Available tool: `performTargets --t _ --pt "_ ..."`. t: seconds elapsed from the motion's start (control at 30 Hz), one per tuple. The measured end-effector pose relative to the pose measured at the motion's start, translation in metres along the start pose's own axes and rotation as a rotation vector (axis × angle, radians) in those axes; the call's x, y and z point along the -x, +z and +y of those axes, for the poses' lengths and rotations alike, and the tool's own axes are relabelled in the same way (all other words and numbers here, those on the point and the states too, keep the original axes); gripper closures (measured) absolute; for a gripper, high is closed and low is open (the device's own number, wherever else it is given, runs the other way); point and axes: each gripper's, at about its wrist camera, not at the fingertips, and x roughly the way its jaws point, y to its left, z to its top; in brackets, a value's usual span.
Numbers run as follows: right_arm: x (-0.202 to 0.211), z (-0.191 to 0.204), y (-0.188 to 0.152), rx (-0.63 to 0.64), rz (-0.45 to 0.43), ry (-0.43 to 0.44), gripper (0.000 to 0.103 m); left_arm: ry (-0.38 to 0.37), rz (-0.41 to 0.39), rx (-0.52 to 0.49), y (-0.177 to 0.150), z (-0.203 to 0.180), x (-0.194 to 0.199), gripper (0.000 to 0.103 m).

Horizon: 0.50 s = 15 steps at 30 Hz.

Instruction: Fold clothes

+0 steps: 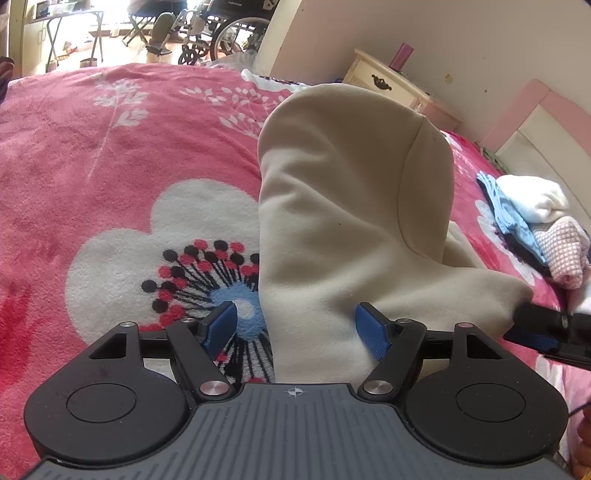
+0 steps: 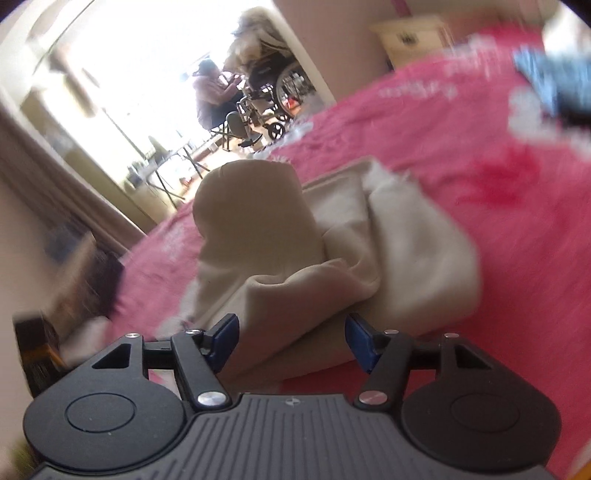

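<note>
Your cream garment point(image 1: 343, 206) is bunched up on the pink blanket point(image 1: 110, 155), sitting between the spread jaws of both your left gripper point(image 1: 295, 326) and right gripper point(image 2: 291, 341), neither one pinching it.

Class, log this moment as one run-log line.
left claw: open | right claw: open | cream garment: bunched on pink blanket

Sunlit doorway with a wheelchair point(image 1: 236, 33) and folding table point(image 1: 70, 26); cream nightstand point(image 1: 391, 83) against a pale wall point(image 1: 461, 40).
</note>
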Motion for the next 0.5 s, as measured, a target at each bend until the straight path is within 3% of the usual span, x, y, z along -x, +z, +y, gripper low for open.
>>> performTargets --t 0.1,0.27,0.37,0.43,0.5 --pt "-0.018 -0.006 0.004 -0.109 0.011 0.067 0.036 0.002 -0.004 -0.015 -0.001 0.0 0.004 0.031" --pt "-0.051 -0.004 0.005 -0.146 0.058 0.031 0.036 0.003 -0.018 -0.036 -0.004 0.0 0.008 0.031" --pt "-0.063 -0.007 0.005 -0.16 0.04 0.025 0.037 0.003 -0.032 -0.059 -0.006 0.0 0.01 0.031" --pt "-0.069 -0.01 0.006 -0.158 0.026 0.012 0.042 -0.002 -0.041 -0.078 -0.007 -0.001 0.012 0.031" --pt "-0.073 -0.007 0.009 -0.125 0.025 -0.008 0.068 -0.01 -0.05 -0.094 -0.008 -0.002 0.014 0.031"
